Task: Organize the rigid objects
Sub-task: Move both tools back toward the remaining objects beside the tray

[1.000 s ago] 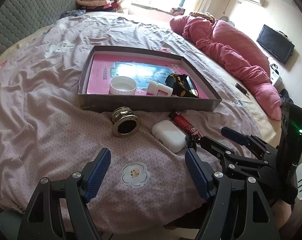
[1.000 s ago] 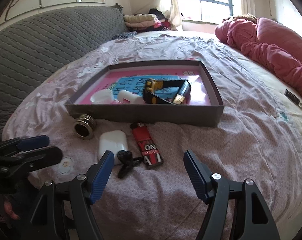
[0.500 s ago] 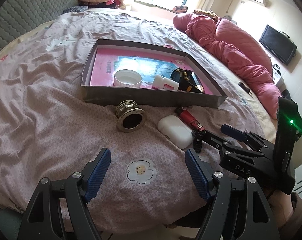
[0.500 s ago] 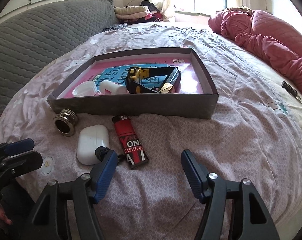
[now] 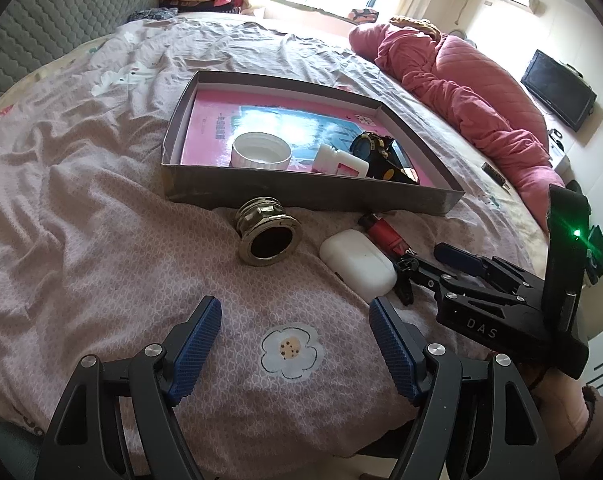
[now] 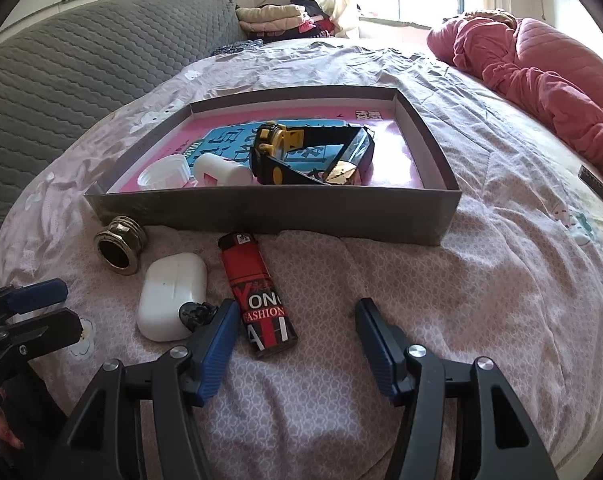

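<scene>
Tray: we see the grey tray (image 6: 261, 212) in the middle of the bed (image 6: 501, 280), and we judge it is the collecting place, because several rigid things lie already inside it.
Inside the tray: a white cap (image 5: 261, 154), a small white bottle (image 5: 343, 163) and a black and yellow tape measure (image 6: 279, 148) rest on the pink and blue printed bottom.
Waiting things: the brass fitting (image 6: 119, 246), the white earbud case (image 6: 171, 294), the red lighter (image 6: 257, 300) and a small black clip (image 6: 197, 314) lie on the sheet just before the near wall of the tray, so we think they are not yet sorted.
Right gripper (image 6: 295, 340): its jaws stand wide open and hold nothing; the lower end of the lighter lies between the fingers, so we judge the lighter is the next thing to take.
Left gripper (image 5: 295, 350): also wide open and empty, it hovers over a printed flower (image 5: 289, 350) on the sheet, near the case and the fitting but apart from both.
Why so: we suppose the left one waits aside to leave room for the right one.
Hidden: the left finger of the right gripper covers part of the clip, so we cannot tell if they touch.
Hard to read: the dark shiny object beside the tape measure is unclear to us; the near wall of the tray cuts off the bases of the things behind it.
</scene>
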Tool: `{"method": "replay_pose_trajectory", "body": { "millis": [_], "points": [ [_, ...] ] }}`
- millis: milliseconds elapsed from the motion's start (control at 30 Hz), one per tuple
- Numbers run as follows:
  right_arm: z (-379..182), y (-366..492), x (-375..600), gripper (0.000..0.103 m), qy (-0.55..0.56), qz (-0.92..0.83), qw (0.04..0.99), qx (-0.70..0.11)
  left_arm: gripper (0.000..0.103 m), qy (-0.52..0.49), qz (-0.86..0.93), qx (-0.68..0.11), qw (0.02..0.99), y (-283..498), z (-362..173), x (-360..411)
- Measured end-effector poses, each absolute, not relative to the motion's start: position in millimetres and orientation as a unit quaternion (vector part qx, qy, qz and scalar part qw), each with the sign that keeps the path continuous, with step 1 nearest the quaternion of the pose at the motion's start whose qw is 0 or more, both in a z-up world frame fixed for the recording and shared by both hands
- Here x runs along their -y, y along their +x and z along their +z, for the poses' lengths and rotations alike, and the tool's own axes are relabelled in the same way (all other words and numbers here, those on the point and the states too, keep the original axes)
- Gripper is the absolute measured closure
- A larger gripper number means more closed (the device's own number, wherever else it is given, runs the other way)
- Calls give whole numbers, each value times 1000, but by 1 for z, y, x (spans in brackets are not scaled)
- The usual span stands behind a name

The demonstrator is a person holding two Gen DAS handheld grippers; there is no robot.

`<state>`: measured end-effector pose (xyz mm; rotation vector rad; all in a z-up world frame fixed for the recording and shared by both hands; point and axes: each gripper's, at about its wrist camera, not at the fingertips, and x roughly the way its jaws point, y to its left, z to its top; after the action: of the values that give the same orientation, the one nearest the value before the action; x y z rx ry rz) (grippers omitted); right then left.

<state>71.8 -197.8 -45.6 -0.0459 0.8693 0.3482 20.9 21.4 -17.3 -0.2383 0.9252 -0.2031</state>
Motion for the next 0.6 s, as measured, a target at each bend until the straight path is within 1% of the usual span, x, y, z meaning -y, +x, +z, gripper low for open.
{"method": "replay_pose_trajectory", "body": {
  "millis": [133,300,500,533,600],
  "points": [
    [-46,74,193,43,-35,174,892,-416,26,-113,-96,-445,883,24,-19,-22],
    [-50,75,174,43,-89,183,891,-405,26,-115,-92,-444,884,29,-20,-24],
    [-55,79,165,45,-108,192,892,-395,26,-122,-89,-439,885,39,-22,-27],
    [-56,81,164,45,-109,193,893,-392,26,-126,-88,-438,886,42,-22,-27],
    [-56,83,165,51,-109,192,894,-389,26,-130,-86,-437,886,47,-22,-27]
  ]
}}
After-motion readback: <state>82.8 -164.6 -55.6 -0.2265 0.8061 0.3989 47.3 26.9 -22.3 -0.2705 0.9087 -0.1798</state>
